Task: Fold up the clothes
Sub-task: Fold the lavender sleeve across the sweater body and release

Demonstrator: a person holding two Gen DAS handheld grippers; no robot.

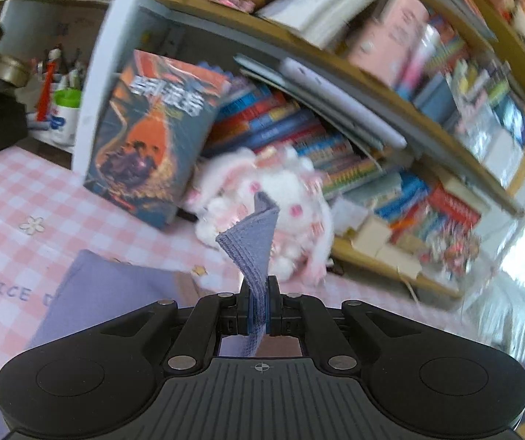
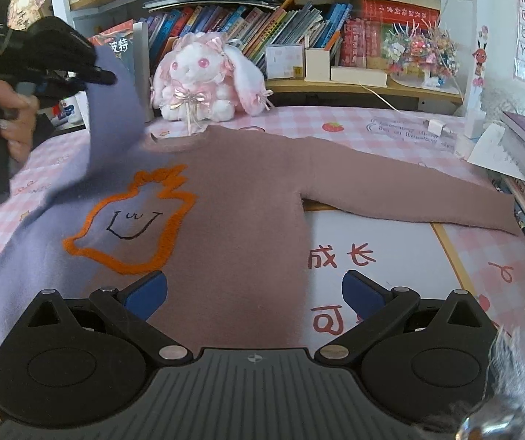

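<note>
Clearly, "成长" and "可" on tablecloth (image 2: 390, 227)

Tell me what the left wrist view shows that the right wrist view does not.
Only the left wrist view shows the left gripper shut on the ribbed purple cuff. Only the right wrist view shows the open right gripper, the fuzzy purple-and-mauve sweater spread flat, its orange outline motif and its mauve sleeve. Both show the white-and-pink plush rabbit and the pink checked tablecloth.
</note>
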